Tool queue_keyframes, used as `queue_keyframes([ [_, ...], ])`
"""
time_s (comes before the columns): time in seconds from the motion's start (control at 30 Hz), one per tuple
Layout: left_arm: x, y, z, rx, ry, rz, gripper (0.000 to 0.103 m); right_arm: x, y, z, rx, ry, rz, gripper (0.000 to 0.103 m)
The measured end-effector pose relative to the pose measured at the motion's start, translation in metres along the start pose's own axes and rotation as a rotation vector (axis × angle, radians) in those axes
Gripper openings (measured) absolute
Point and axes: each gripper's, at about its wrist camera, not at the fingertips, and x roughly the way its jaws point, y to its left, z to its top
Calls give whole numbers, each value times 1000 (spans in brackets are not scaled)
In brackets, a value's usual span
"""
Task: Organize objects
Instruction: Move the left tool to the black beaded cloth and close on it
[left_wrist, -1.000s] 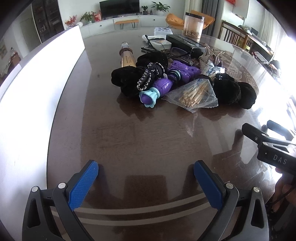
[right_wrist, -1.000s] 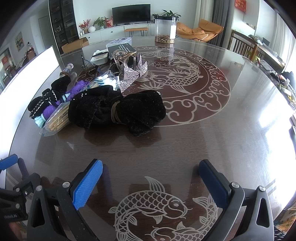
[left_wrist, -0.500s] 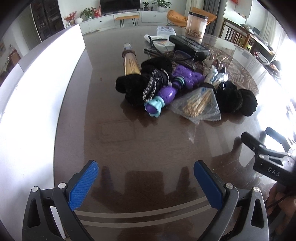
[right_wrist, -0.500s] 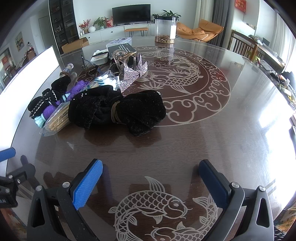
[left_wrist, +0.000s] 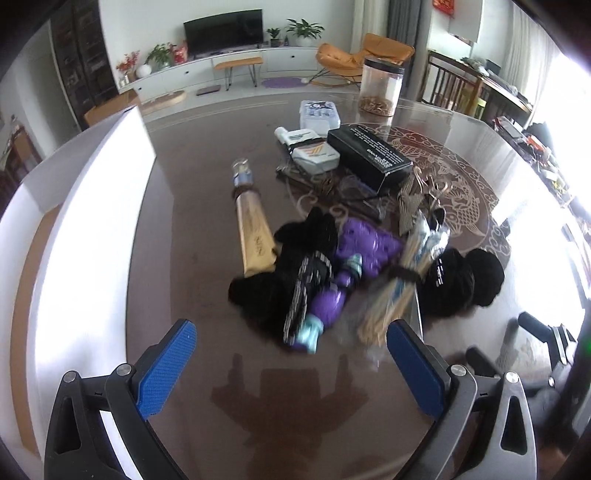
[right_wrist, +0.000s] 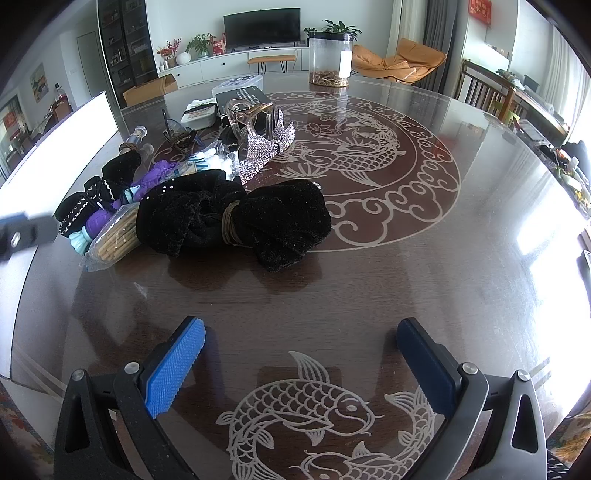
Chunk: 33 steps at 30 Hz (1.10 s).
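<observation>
1. Left gripper (left_wrist: 291, 354): blue-padded fingers (left_wrist: 168, 363) spread wide, holding nothing, low over the dark glass-topped round table (left_wrist: 192, 229).
2. Purple plastic toy with a teal flared end (left_wrist: 325, 306): directly ahead of the left fingers, teal end nearest, just beyond the fingertips. Long axis runs away from the gripper, leaning slightly right. Left gripper is clearly the nearer one.
3. Black knitted cloth with a white-stitched band (left_wrist: 291, 284): touching the toy on its left.
4. Clear plastic bag of pale sticks (left_wrist: 391, 302): touching the toy on its right, close to the right-hand finger.
5. Right gripper (right_wrist: 301, 363): fingers equally wide apart, empty, over the table's fish pattern.
6. Black velvet bow bound with cord (right_wrist: 236, 221): ahead and left of the right fingers, well apart, long axis crosswise.
</observation>
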Motion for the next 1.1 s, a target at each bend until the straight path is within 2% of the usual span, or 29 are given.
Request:
queue_keyframes([
  [0.27, 43, 6, 15, -56, 56, -32, 103, 0, 0, 0, 0, 0, 0, 103],
  [0.57, 51, 2, 14, -30, 53, -14, 102, 0, 0, 0, 0, -1, 0, 103],
  [0.6, 51, 2, 14, -29, 51, -14, 93, 0, 0, 0, 0, -1, 0, 103],
  [0.7, 51, 6, 14, -45, 64, -54, 81, 0, 0, 0, 0, -1, 1, 103],
  [0.8, 48, 4, 12, -48, 60, -62, 70, 0, 0, 0, 0, -1, 1, 103],
  [0.97, 35, 0, 5, -37, 34, -44, 54, 0, 0, 0, 0, -1, 1, 103],
  [1.1, 27, 8, -1, -90, 40, -66, 45, 0, 0, 0, 0, -1, 1, 103],
])
